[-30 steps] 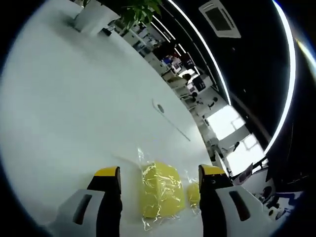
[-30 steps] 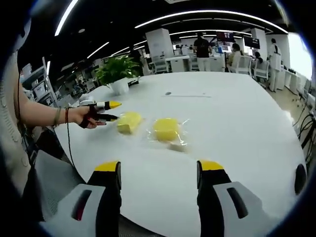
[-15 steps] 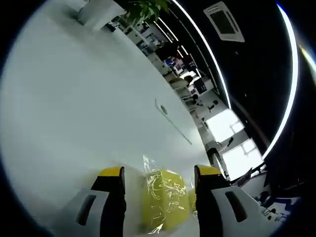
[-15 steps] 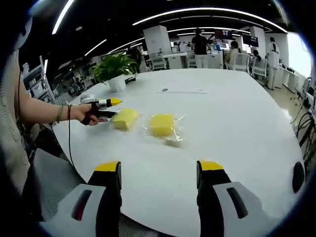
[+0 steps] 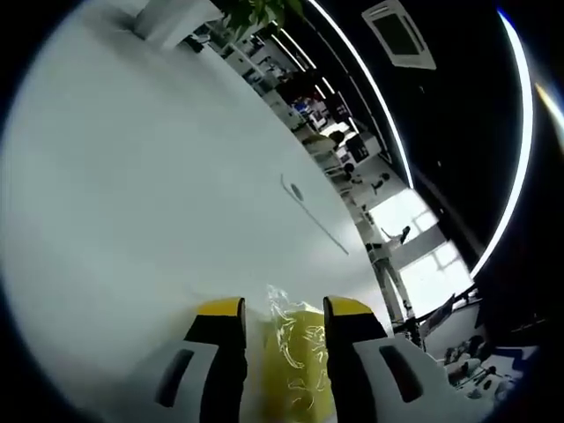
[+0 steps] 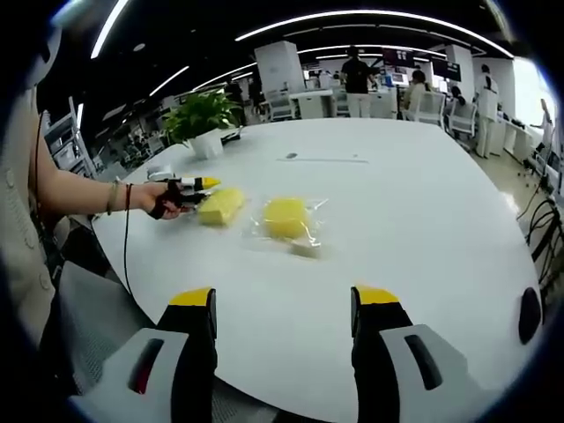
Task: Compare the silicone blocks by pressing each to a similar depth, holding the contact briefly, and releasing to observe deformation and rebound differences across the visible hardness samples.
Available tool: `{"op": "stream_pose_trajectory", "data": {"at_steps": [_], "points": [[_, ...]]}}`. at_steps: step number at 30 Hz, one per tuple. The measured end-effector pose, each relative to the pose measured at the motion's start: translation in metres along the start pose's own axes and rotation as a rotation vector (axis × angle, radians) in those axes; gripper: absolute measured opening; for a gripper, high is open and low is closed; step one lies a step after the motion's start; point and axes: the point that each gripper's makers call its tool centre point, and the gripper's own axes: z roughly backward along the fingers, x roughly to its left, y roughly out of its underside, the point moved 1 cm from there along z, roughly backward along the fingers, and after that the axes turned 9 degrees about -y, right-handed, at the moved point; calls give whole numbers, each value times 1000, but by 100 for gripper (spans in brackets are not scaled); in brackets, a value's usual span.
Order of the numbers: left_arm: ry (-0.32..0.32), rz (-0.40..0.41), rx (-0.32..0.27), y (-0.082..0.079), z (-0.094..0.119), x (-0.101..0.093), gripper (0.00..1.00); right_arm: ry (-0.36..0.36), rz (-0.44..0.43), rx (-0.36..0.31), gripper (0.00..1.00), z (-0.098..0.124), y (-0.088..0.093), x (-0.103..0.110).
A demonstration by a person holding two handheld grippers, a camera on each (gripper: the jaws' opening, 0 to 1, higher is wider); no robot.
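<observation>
- Left tool point(image 5: 282, 308) – jaws narrow, closed around the bagged yellow block point(image 5: 298, 352); whether the pads actually bite it is hard to tell, the lower part is cut off by the view edge.
- From the right gripper view the same block point(image 6: 220, 205) lies at the left on the white tabletop point(image 6: 414, 220), with the left tool point(image 6: 198, 187) at its left side, held in a hand point(image 6: 163, 199).
- Second block point(image 6: 285, 217) in a clear bag lies just right of it, apart, untouched.
- Right tool point(image 6: 282, 304) – jaws wide, holding nothing, near the tabletop's near edge, well apart from both blocks.
- Handling, judged: blocks soft, light, springy; the film is slippery – squeeze on the flat side faces, mid-block.
- A pale scrap beside the second bag is too small to make out.
</observation>
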Motion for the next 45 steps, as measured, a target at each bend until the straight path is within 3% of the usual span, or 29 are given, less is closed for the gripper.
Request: {"op": "stream_pose_trajectory", "data": {"at_steps": [7,19,21,28,32,35,45], "points": [[22,-1,-12,0,-1,-4,14,-1,0,15,57,-1,5,-1],[20,1,-25,-3,0,-5,3,-1,2,17,56,-3,4,-3],[27,30,-28,-5,1,-6,0,-5,3,13,56,-4,4,-2],[11,22,-19,-7,10,-10,0,-9,18,2,56,-3,-1,1],[54,52,-1,-4,14,-21,0,-11,26,-9,56,-1,-4,3],[40,-37,14,-1,17,-24,0,-13,30,-18,57,-1,-7,5],[72,-64,-13,-3,34,-49,0,-23,52,-65,57,6,-18,14]]}}
